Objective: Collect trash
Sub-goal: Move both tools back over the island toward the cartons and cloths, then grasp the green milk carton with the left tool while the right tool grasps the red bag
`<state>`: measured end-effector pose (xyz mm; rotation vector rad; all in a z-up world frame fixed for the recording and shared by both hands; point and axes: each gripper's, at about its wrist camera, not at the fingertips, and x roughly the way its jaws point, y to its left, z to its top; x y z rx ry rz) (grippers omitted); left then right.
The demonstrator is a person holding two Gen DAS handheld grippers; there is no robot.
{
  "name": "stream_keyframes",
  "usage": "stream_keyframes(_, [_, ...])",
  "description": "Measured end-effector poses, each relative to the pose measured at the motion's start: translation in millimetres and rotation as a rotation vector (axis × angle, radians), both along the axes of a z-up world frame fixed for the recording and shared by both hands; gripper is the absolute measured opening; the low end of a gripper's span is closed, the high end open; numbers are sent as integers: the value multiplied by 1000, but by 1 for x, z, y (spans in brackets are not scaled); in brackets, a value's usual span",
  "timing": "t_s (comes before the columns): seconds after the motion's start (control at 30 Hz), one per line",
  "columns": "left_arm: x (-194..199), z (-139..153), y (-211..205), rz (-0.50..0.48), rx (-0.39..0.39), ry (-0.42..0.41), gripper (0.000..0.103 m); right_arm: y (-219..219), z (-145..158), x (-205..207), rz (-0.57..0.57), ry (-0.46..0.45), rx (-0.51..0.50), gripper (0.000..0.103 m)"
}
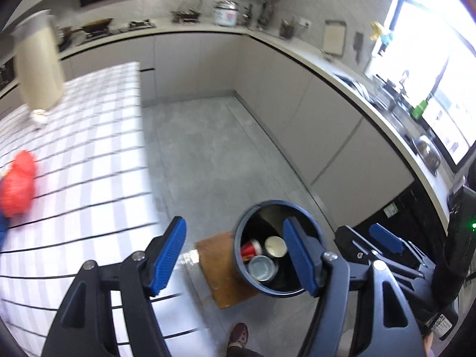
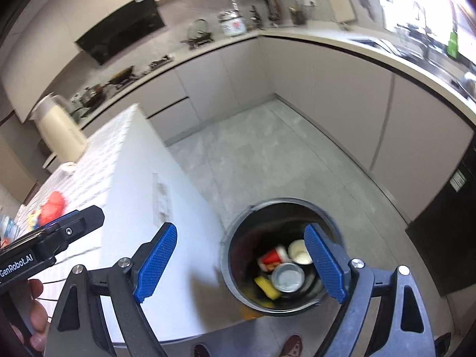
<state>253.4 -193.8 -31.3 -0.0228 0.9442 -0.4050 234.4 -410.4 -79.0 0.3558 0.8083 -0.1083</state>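
Note:
A round dark bin (image 1: 241, 273) stands on the floor beside the table, also seen in the right wrist view as the bin (image 2: 233, 239). Inside lie a red cup (image 1: 249, 248), a white paper cup (image 1: 275, 245), a metal tin (image 1: 261, 267) and a yellow piece (image 2: 267, 287). My left gripper (image 1: 233, 238) hangs open above the bin's left side with nothing between its fingers. My right gripper (image 2: 239, 229) is open and empty too, above the bin. A red crumpled item (image 1: 19, 184) lies on the checked tablecloth (image 1: 89, 148).
A cream jug (image 1: 38, 59) stands at the table's far end. The bin sits on a brown wooden board (image 1: 220, 279). A person's shoe (image 1: 239, 334) shows below. Cabinets and a counter (image 1: 297, 50) with kitchenware ring the grey floor (image 1: 202, 148).

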Motion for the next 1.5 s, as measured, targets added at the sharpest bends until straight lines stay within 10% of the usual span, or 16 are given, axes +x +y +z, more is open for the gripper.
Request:
stream_keyframes(0.8, [3, 10, 294, 321, 50, -65, 70, 306, 57, 37, 266, -120, -10, 89])
stream_keyframes(1.5, [41, -13, 394, 387, 92, -45, 70, 394, 45, 79, 315, -92, -23, 89])
